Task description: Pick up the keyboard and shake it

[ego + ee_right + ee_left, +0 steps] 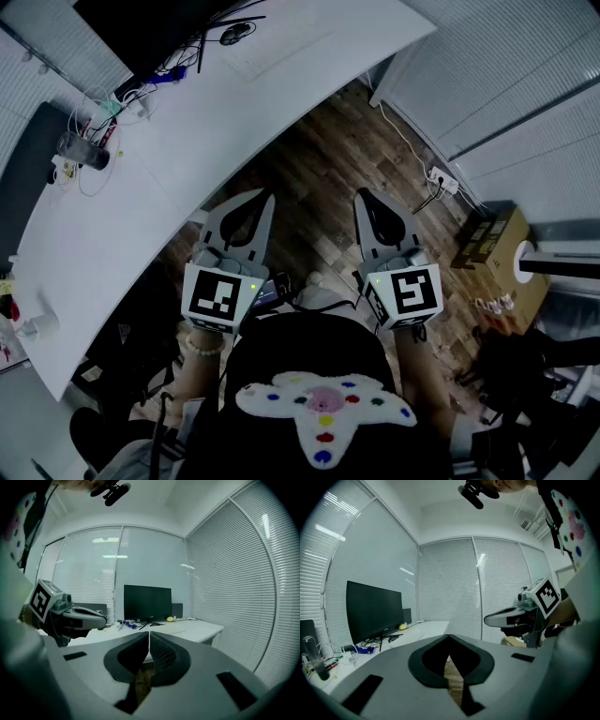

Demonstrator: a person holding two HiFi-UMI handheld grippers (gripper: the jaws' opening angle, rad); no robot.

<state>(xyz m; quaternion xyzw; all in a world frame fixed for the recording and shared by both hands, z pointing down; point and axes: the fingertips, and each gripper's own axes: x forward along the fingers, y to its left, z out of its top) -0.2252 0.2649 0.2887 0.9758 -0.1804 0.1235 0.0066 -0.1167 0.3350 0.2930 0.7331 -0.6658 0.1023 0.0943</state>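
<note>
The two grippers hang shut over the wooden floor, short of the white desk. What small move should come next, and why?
Probably carry both forward toward the far end of the desk. The left gripper and right gripper are shut and empty over the floor, while what looks like a pale keyboard lies near the monitor, well ahead of them.

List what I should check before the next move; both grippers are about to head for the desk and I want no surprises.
1. Left gripper empty: ok, jaws shut on nothing.
2. Right gripper empty: ok, jaws shut on nothing.
3. Jaws open for a grasp: not ok, both pairs are together.
4. Grippers over the desk: not ok, both hang above the wooden floor, short of the desk's edge.
5. Keyboard located: cannot tell; only a pale flat shape shows on the desk near the monitor.
</note>
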